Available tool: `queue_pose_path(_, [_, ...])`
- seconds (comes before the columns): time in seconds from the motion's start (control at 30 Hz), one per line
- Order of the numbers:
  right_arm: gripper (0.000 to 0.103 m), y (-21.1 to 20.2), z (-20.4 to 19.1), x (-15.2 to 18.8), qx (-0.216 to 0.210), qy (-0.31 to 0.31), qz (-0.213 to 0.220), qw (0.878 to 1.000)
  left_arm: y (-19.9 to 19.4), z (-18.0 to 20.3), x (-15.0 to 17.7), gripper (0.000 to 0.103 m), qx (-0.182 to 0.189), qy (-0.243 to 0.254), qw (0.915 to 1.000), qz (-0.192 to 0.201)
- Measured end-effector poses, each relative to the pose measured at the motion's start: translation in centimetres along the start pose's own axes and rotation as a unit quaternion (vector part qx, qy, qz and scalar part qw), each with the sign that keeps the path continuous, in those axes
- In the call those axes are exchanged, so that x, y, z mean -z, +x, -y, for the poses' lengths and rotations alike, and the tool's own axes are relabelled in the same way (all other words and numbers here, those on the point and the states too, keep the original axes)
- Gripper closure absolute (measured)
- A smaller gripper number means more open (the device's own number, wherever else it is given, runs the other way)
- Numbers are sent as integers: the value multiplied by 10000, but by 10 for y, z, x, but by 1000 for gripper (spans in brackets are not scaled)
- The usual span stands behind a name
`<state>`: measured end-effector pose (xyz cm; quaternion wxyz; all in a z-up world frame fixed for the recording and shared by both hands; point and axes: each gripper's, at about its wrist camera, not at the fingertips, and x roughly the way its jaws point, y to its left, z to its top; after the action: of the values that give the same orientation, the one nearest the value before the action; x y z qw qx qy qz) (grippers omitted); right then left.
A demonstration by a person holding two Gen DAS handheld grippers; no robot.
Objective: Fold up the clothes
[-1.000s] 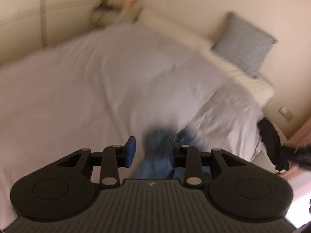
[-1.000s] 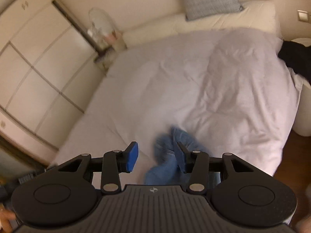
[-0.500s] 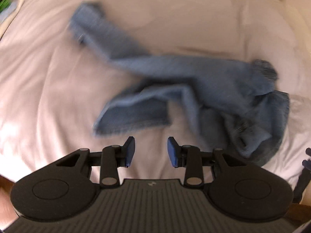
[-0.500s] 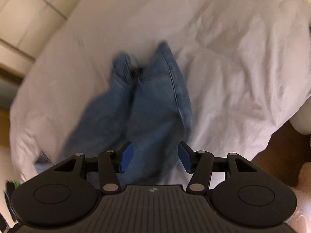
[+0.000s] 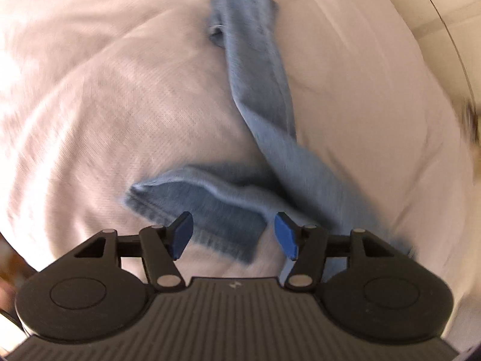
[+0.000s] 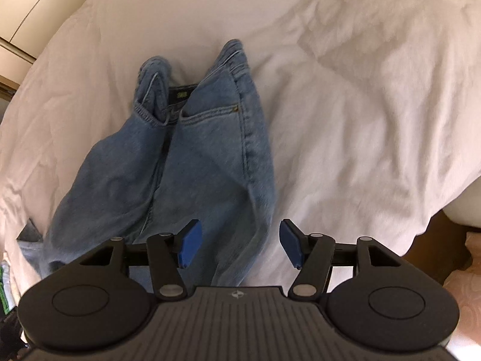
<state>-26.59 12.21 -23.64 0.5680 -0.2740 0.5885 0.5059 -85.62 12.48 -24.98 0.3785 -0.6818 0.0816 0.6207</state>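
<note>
A pair of blue jeans (image 6: 192, 156) lies crumpled on the white duvet (image 6: 345, 105), waistband away from me in the right wrist view. In the left wrist view its legs (image 5: 264, 96) lie crossed, one stretching away, the other folded with its hem (image 5: 210, 210) near the fingers. My left gripper (image 5: 231, 234) points down just above that hem, its jaws opening, the pads clear of the cloth. My right gripper (image 6: 239, 245) hovers over the seat and thigh of the jeans, jaws opening too, with denim showing between the blue pads but not pinched.
The duvet is wrinkled and covers the whole bed. Cream cupboard doors (image 6: 36, 9) stand at the upper left of the right wrist view. The bed's edge and a wooden floor (image 6: 445, 249) show at the lower right there.
Both grippers have dropped and tipped downward from a view across the room to close above the jeans. The left one rolled, so the legs now run away from it. Both jaws have widened.
</note>
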Motion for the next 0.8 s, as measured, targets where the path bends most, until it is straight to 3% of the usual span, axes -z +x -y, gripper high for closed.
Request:
queue_pose_path(0.2, [41, 16, 3, -25, -92, 2, 48, 9999, 34, -11, -9, 49, -89, -1024, 9946, 119])
queue_pose_path(0.3, [36, 30, 4, -41, -189, -9, 125, 9997, 46, -4, -10, 65, -208, -1018, 9946, 59])
queue_pose_path(0.33, [35, 34, 5, -46, -221, -16, 169, 9996, 48, -1, -9, 74, -212, -755, 9969, -19])
queue_pose_path(0.4, [34, 47, 7, -59, -209, -15, 236, 9995, 50, 8, -7, 77, -241, -163, 9995, -129])
queue_pose_path(0.5, [33, 71, 14, -78, -190, 62, 323, 9993, 50, 17, -4, 84, -422, 280, 9987, -71])
queue_pose_path(0.57, [33, 90, 23, -89, -220, 238, 301, 9990, 52, 20, -5, 96, -528, 531, 9972, -60])
queue_pose_path(0.6, [35, 99, 27, -93, -368, 374, 225, 9984, 51, 22, -7, 98, -566, 653, 9963, -38])
queue_pose_path(0.63, [60, 105, 31, -96, -563, 520, 118, 9970, 49, 24, -9, 99, -597, 775, 9952, -9])
queue_pose_path(0.7, [94, 113, 33, -100, -897, 725, -65, 9933, 40, 33, -19, 100, -586, 1026, 9929, 104])
queue_pose_path(0.8, [96, 98, 10, -106, -1091, 535, -148, 9925, 25, 57, -43, 100, -489, 1469, 9877, 207])
